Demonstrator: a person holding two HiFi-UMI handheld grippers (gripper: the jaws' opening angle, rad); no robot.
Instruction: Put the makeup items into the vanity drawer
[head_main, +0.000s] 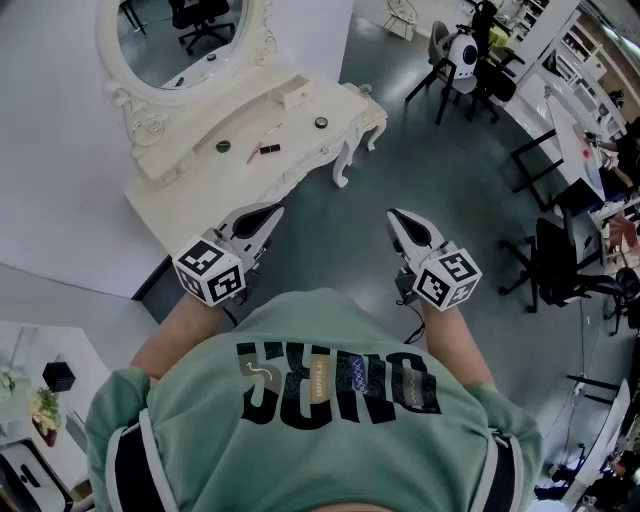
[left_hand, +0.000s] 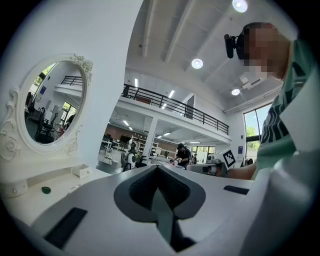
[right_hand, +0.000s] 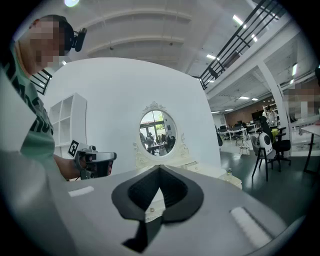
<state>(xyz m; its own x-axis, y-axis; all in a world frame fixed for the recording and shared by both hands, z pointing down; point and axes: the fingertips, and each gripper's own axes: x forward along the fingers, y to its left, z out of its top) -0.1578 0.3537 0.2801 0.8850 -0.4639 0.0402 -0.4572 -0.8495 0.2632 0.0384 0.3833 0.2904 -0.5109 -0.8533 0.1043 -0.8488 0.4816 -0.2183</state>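
The white vanity (head_main: 190, 190) with its oval mirror (head_main: 185, 40) stands ahead at the left, and no drawer is pulled out. On its top lie a green round item (head_main: 222, 146), a dark lipstick (head_main: 268, 149), a thin brush (head_main: 270, 130), a round compact (head_main: 321, 122) and a small white box (head_main: 293, 95). My left gripper (head_main: 274, 211) is shut and empty, short of the vanity's front edge. My right gripper (head_main: 393, 214) is over the floor to the right, also shut with nothing in it. The left gripper view shows the green item (left_hand: 46, 189) and the box (left_hand: 81, 172).
Grey floor lies between me and the vanity. Black office chairs (head_main: 560, 265) and desks stand at the right, and a white robot (head_main: 462, 50) with a chair at the back. A low white table with a black box (head_main: 58, 376) is at my lower left.
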